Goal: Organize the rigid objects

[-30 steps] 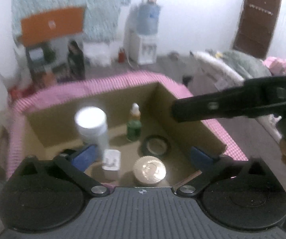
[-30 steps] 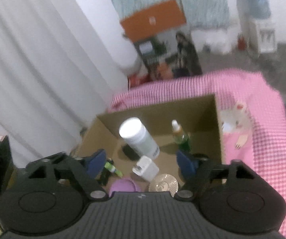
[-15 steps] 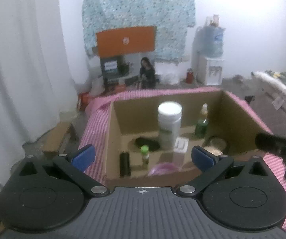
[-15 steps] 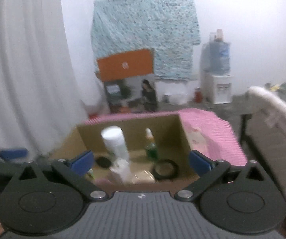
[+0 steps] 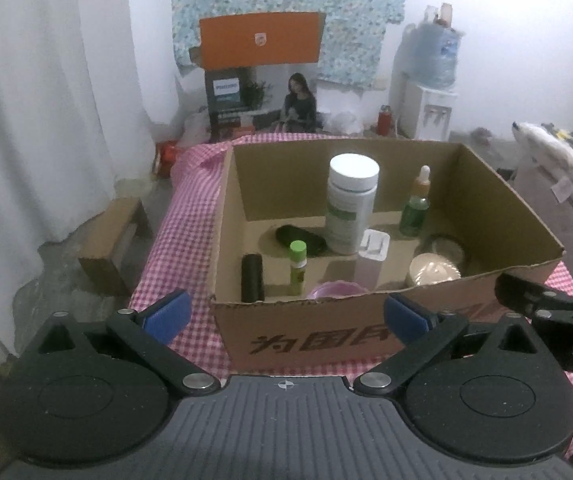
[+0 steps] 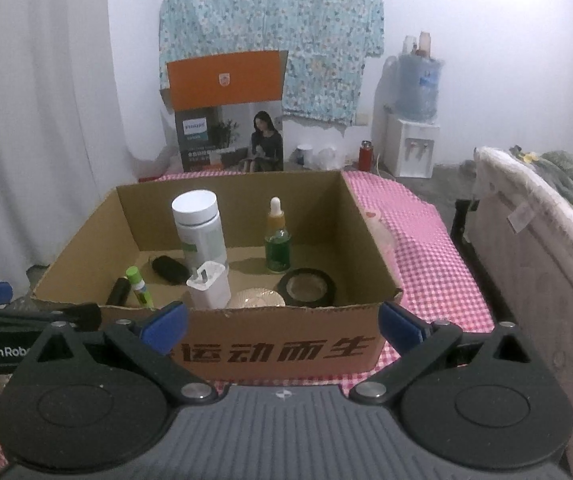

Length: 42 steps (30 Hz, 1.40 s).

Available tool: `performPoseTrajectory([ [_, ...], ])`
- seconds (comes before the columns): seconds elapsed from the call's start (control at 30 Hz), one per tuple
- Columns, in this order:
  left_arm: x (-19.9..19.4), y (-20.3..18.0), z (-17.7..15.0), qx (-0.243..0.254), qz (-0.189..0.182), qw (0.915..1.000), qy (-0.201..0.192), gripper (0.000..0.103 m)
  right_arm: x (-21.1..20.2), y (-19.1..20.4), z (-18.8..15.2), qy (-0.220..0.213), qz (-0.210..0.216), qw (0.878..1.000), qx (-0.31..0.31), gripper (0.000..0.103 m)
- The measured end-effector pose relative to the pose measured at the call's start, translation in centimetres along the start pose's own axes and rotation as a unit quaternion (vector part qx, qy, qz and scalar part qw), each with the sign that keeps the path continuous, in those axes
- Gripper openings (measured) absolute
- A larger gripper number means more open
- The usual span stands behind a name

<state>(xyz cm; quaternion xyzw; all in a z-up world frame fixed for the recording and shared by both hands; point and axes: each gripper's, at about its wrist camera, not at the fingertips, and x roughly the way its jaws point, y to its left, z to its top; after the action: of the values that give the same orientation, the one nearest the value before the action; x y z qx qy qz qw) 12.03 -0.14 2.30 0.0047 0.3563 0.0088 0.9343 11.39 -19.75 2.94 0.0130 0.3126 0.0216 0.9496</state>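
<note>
Cardboard box (image 6: 278, 344) on checked tabletop (image 6: 426, 264), farther from both tools than a second before. White bottle (image 6: 200, 232), dropper bottle (image 6: 277, 246), charger (image 6: 209, 290) and tape roll (image 6: 308, 286) inside. Right tool (image 6: 282, 326) just opened wide, empty; left tool (image 5: 286, 314) wide, empty, touching nothing. Packing judged nearly complete.

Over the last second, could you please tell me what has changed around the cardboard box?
Both grippers drew back from above the cardboard box to in front of its near wall. The right gripper has just been opening its jaws, with nothing between them; the left gripper is open and empty too. The white bottle, dropper bottle and tape roll stayed put.
</note>
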Motion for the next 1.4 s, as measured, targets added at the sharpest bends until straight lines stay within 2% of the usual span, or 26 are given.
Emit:
performPoseTrajectory([
  [1.4, 0.13, -0.42, 0.71, 0.002, 0.01, 0.9999, 0.012, 0.103, 0.14, -0.52, 0.29, 0.009, -0.008, 1.0, -0.005, 0.103],
])
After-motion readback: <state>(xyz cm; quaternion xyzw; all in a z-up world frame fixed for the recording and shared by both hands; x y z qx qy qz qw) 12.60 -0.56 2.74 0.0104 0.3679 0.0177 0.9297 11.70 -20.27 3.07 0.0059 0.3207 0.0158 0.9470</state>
